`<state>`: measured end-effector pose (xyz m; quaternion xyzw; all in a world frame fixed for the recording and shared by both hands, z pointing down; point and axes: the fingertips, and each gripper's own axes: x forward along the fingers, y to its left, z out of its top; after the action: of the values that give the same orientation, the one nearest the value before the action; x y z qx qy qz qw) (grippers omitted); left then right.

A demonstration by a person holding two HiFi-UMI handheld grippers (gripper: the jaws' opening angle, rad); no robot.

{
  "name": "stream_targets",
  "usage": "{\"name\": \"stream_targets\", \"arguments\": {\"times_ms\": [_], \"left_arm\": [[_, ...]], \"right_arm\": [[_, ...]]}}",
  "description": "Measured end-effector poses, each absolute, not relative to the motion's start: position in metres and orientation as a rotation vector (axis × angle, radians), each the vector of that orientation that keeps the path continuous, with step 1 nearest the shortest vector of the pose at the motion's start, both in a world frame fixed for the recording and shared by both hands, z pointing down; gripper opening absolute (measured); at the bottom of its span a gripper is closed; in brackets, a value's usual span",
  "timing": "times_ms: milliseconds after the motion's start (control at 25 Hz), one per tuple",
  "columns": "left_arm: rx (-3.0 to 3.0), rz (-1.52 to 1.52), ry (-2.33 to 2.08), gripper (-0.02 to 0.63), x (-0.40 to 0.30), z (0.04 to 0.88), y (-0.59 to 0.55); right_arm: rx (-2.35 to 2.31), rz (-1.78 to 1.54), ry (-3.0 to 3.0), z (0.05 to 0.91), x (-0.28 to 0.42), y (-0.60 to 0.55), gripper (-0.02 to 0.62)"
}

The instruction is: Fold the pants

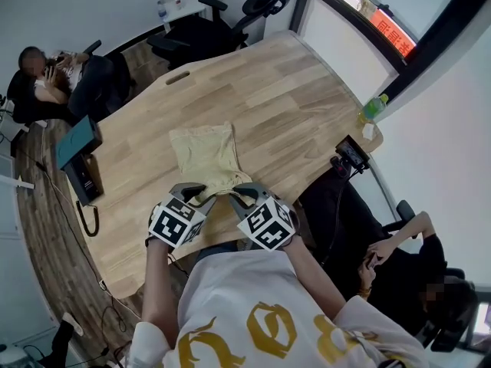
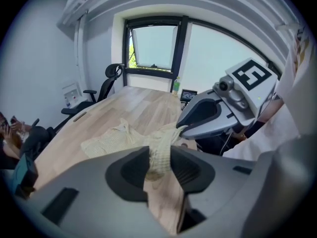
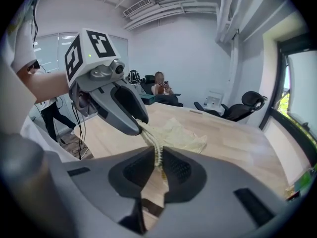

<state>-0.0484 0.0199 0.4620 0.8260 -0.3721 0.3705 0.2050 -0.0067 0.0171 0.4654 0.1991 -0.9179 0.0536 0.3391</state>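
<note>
A: What is seen around the work?

B: A long wooden table (image 1: 276, 90) is seen. Black office chairs (image 1: 201, 31) are placed at its far end. A green bottle (image 1: 374, 107) is stood at its right edge, near a small screen on a stand (image 1: 353, 153). A teal flat case (image 1: 77, 140) is laid at the left edge. One seated person (image 1: 54, 75) is seen beyond the far left corner, and a second person (image 1: 399, 263) is seated low at the right, off the table.

A: Where are the pants found?

B: The pale yellow pants (image 1: 205, 153) are spread on the wood in front of the wearer. The far part is laid flat, and the near edge is raised off the table.

A: Is anything placed in the way?

B: Each gripper view is crossed only by the other gripper, just beside the shared edge of cloth.

A: How are the jaws set?

B: The left gripper (image 2: 161, 165) is clamped on a thick bunch of the near edge, so its pads are held somewhat apart by the cloth. The right gripper (image 3: 159, 165) is pinched almost together on a thin fold of the same edge.

A: And the pose?

B: Both grippers are held side by side, close together, pointed forward and downward. The forearms (image 1: 157, 290) are stretched out from a white printed shirt.
</note>
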Motion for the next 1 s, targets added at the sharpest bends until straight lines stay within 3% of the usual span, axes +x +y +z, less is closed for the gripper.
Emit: {"name": "stream_targets", "arguments": {"times_ms": [1000], "left_arm": [[2.213, 0.902, -1.067, 0.135, -0.074, 0.461, -0.001]], "right_arm": [[0.415, 0.175, -2.391, 0.467, -0.03, -0.014, 0.049]]}}
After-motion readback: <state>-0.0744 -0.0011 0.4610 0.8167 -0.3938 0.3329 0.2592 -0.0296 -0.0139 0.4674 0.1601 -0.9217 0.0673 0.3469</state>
